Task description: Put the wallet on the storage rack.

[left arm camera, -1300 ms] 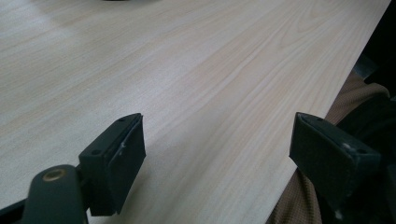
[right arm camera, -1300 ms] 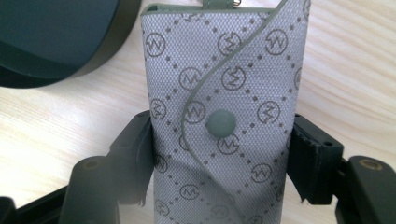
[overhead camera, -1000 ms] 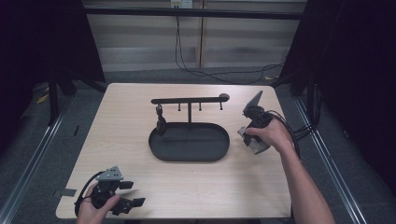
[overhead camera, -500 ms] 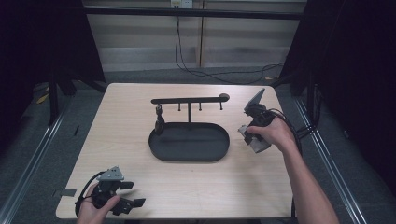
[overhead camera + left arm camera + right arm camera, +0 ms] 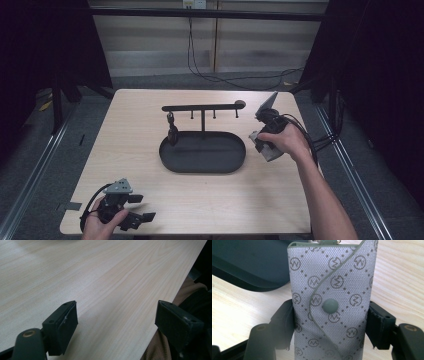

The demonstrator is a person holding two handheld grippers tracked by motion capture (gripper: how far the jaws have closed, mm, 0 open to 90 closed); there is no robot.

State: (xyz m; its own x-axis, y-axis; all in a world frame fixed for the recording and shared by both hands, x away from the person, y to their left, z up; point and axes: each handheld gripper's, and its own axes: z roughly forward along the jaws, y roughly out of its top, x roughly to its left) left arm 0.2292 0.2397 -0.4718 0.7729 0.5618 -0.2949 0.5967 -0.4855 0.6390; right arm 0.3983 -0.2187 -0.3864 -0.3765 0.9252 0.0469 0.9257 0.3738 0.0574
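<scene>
Grey monogrammed key pouch (image 5: 332, 302) (snap button facing camera) was clamped in right claw (image 5: 330, 322), just right of black tray (image 5: 202, 152). Left claw (image 5: 125, 322) rested wide open, empty, at table (image 5: 150, 110) edge.

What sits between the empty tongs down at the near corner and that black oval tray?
Nothing: in the high view, only bare wooden table lies between the left tongs and the black oval tray.

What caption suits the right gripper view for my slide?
Right gripper clamps a grey monogram pouch above the wooden table, beside a dark tray.
</scene>
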